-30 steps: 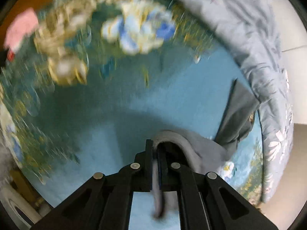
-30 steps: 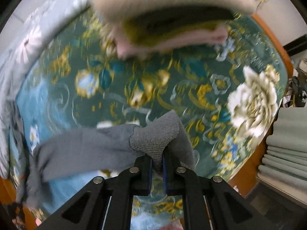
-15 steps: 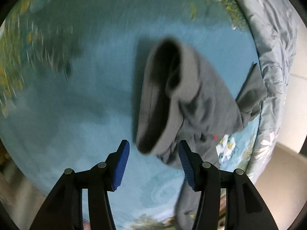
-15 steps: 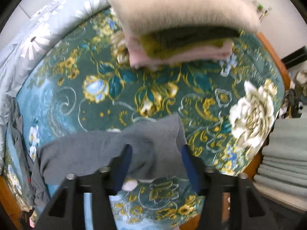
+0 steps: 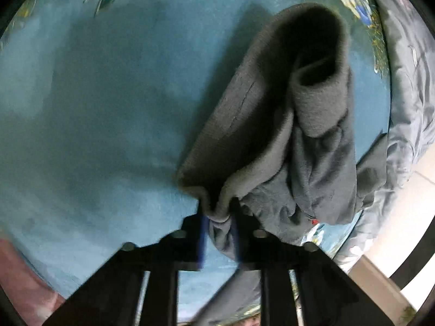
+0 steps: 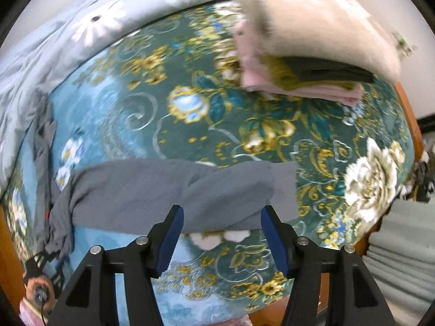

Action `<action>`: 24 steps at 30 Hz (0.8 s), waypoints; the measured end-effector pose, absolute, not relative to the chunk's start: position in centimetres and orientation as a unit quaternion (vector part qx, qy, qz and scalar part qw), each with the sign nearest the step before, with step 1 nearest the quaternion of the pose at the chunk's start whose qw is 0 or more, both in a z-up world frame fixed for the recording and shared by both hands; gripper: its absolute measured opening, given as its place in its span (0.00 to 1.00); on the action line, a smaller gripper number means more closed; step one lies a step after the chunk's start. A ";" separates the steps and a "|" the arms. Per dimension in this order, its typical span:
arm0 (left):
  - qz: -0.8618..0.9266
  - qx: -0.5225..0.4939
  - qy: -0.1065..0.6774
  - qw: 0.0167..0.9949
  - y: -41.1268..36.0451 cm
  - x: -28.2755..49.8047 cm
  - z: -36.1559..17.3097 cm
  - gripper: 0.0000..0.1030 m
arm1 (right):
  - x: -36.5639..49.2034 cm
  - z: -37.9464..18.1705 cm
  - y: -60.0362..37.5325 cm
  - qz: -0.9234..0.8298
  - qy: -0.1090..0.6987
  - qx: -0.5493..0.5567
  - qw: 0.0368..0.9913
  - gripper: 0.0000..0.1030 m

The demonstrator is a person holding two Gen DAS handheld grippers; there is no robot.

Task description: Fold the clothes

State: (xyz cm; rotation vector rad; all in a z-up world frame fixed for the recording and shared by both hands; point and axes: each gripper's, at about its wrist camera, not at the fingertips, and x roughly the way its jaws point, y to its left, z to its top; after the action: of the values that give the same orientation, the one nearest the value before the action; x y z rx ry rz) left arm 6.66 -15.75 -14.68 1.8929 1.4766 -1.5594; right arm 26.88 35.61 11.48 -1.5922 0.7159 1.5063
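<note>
A grey fleece garment [image 5: 293, 125] lies crumpled on the blue floral blanket [image 5: 95, 108]. My left gripper [image 5: 218, 217] is shut on a folded edge of it, near the blanket surface. In the right wrist view the same grey garment [image 6: 168, 190] lies stretched flat across the blanket [image 6: 190, 125]. My right gripper [image 6: 221, 217] is open and empty just above the garment's near edge.
A stack of folded clothes [image 6: 307, 54], cream on top with dark, yellow and pink layers below, sits at the far right of the bed. A grey floral duvet [image 6: 68, 27] lies along the far edge. The bed's wooden frame [image 6: 407, 108] shows at right.
My left gripper was shut on the garment, opened half a second ago, and has now closed on a fold of it. My right gripper released its end and stays open.
</note>
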 end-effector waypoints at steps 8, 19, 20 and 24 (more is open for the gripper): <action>-0.618 0.605 0.478 0.154 -22.3 3.4 -10.0 0.08 | 24.2 7.0 34.3 0.583 0.393 -0.616 0.355 0.61; -0.627 0.597 0.466 0.183 -26.6 3.5 -9.7 0.08 | 28.4 0.1 35.6 0.447 0.560 -0.536 0.446 0.61; -0.624 0.599 0.467 0.184 -26.7 3.4 -10.0 0.08 | 29.0 0.2 35.7 0.444 0.554 -0.541 0.450 0.61; -0.613 0.605 0.471 0.190 -27.4 3.6 -10.3 0.08 | 32.6 0.4 35.9 0.412 0.548 -0.548 0.479 0.61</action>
State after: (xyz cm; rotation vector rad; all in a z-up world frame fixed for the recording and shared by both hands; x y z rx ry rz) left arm 3.59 -27.40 -10.28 1.7009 1.3243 -1.7233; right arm 32.58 35.85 0.36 -1.3370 1.3381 1.0065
